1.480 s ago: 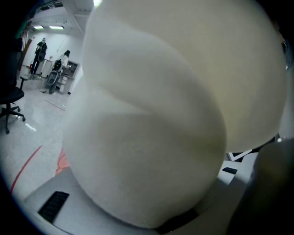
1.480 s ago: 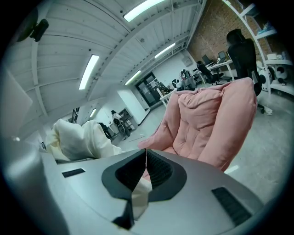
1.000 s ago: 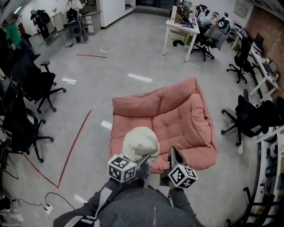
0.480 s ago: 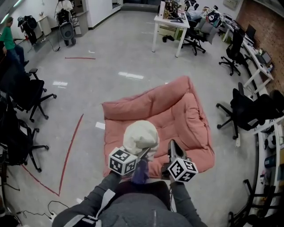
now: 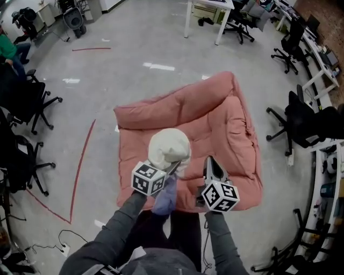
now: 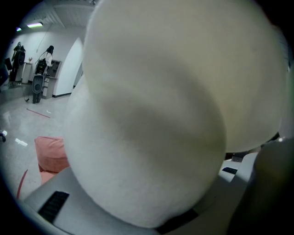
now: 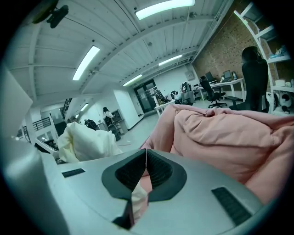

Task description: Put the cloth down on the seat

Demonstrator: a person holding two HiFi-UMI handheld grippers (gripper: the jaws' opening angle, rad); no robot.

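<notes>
A cream cloth [image 5: 169,149], bunched into a rounded bundle, hangs over the front part of the pink cushioned seat [image 5: 220,129] on the floor. My left gripper [image 5: 174,166] is shut on the cloth's lower edge. In the left gripper view the cloth [image 6: 174,114] fills nearly everything, with a corner of the seat [image 6: 48,153] at the lower left. My right gripper [image 5: 208,161] is beside the cloth, to its right and apart from it, over the seat's front. Its jaws meet at the tips and hold nothing [image 7: 146,158]. The right gripper view shows the cloth [image 7: 87,142] at left and the seat [image 7: 220,133] ahead.
Black office chairs stand at the left [image 5: 27,102] and at the right [image 5: 306,126] of the seat. A white desk [image 5: 207,5] is far behind. A red tape line [image 5: 80,166] runs along the grey floor at left. A cable and socket [image 5: 62,247] lie near my feet.
The view has closed in on the seat. Both grippers and the cloth now sit over the seat's front part instead of at its front edge. Neither grip has changed.
</notes>
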